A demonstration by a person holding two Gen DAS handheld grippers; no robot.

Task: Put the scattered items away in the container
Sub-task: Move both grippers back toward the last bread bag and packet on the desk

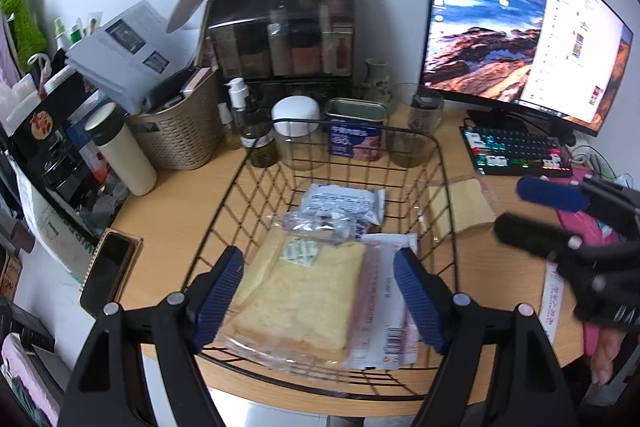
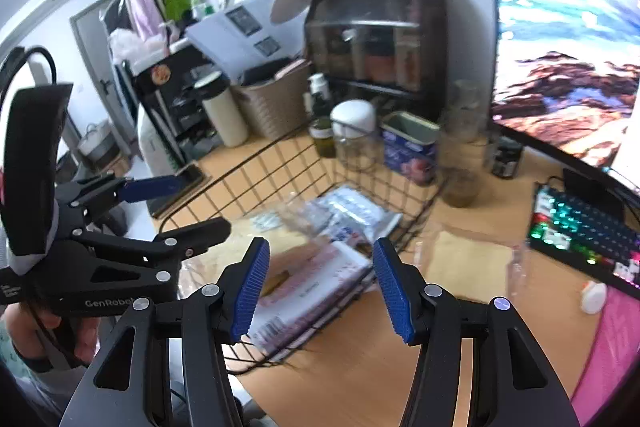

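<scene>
A black wire basket stands on the wooden desk. Inside lie a bagged bread slice, a white-and-blue packet and a flat white pack with a barcode. My left gripper is open and empty, hovering over the bread. Another bagged bread slice lies on the desk right of the basket; it also shows in the right wrist view. My right gripper is open and empty above the basket's near right corner; it also shows in the left wrist view.
Behind the basket stand a blue tin, a white-lidded jar, glass jars and bottles. A lit keyboard and monitor are at the right. A woven bin, a tumbler and a phone are left.
</scene>
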